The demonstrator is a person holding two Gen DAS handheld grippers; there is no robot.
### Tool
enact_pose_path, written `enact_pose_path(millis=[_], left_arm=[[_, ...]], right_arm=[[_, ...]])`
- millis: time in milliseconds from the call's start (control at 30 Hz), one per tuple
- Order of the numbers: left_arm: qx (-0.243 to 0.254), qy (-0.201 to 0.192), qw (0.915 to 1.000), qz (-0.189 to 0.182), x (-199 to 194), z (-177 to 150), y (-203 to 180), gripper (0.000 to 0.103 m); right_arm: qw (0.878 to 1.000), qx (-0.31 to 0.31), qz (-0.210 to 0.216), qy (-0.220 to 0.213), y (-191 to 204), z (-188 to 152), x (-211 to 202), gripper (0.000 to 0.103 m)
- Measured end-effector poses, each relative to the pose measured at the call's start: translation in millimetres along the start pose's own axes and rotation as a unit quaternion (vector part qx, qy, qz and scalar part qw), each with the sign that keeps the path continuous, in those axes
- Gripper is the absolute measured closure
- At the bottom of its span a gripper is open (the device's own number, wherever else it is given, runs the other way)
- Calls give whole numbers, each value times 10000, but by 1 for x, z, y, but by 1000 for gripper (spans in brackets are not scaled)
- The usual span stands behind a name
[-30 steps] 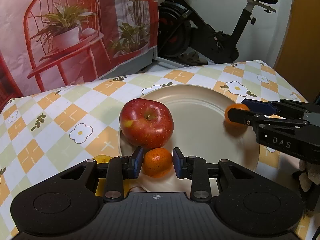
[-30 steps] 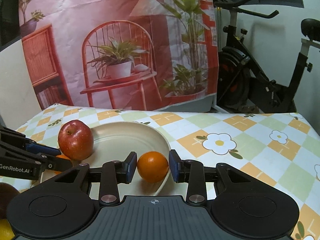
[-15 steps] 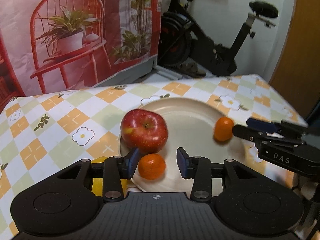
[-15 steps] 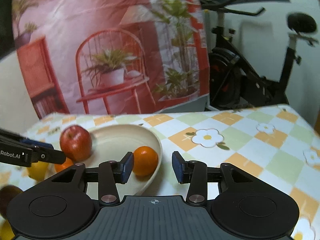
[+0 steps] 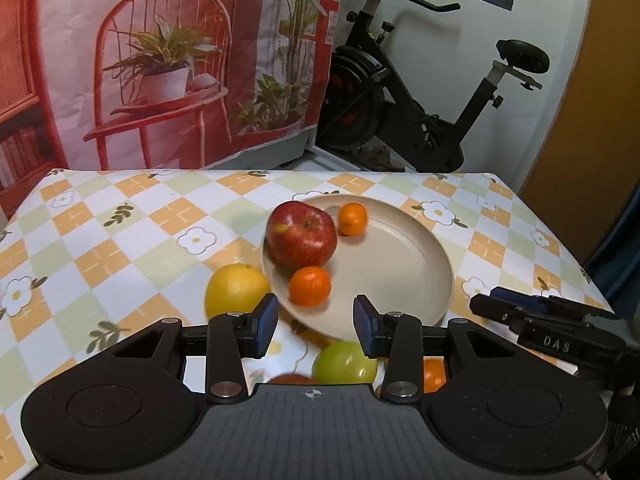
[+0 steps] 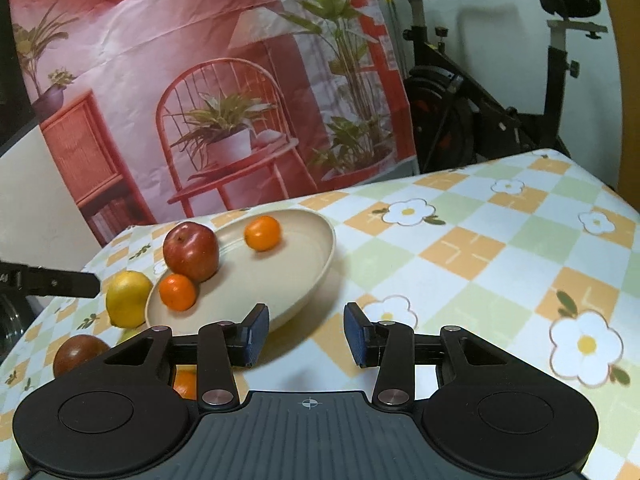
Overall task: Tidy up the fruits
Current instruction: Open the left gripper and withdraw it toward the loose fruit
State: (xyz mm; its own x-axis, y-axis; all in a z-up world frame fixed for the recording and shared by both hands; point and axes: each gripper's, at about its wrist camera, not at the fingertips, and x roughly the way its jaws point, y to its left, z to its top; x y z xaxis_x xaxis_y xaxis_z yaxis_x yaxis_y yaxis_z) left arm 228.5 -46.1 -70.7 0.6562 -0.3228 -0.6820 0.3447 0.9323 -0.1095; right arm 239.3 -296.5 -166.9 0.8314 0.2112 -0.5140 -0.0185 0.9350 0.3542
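Sitting on the plate [image 5: 436, 264]: apple [image 5: 301, 233] and two mandarins, presumably sorted there; left gripper [image 5: 315, 320] and right gripper [image 6: 306, 334] both wide, empty; lemon [image 5: 236, 290] waits beside the plate.

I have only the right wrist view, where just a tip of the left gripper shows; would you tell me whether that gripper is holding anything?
Observer: No. The left gripper is open and empty. The small orange ahead of it lies on the plate, clear of its jaws.
Operator: Thank you. Is any fruit near the plate hidden from me?
Observer: Yes. A green fruit lies on the tablecloth just off the plate's near rim, under the left gripper.
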Motion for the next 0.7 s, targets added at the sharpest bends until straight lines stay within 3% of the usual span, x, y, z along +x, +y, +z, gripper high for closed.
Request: enact_pose_path(millis=[533,700], left_arm=[[-357,20,9994,-31,-24,-32,25,59],[-401,-51,9992,-44,-28,-35,28,59]], right_arm=[[9974,-642,270,192,56,-15,-27,63],[9943,-965,364,258,81,-16,-29,56]])
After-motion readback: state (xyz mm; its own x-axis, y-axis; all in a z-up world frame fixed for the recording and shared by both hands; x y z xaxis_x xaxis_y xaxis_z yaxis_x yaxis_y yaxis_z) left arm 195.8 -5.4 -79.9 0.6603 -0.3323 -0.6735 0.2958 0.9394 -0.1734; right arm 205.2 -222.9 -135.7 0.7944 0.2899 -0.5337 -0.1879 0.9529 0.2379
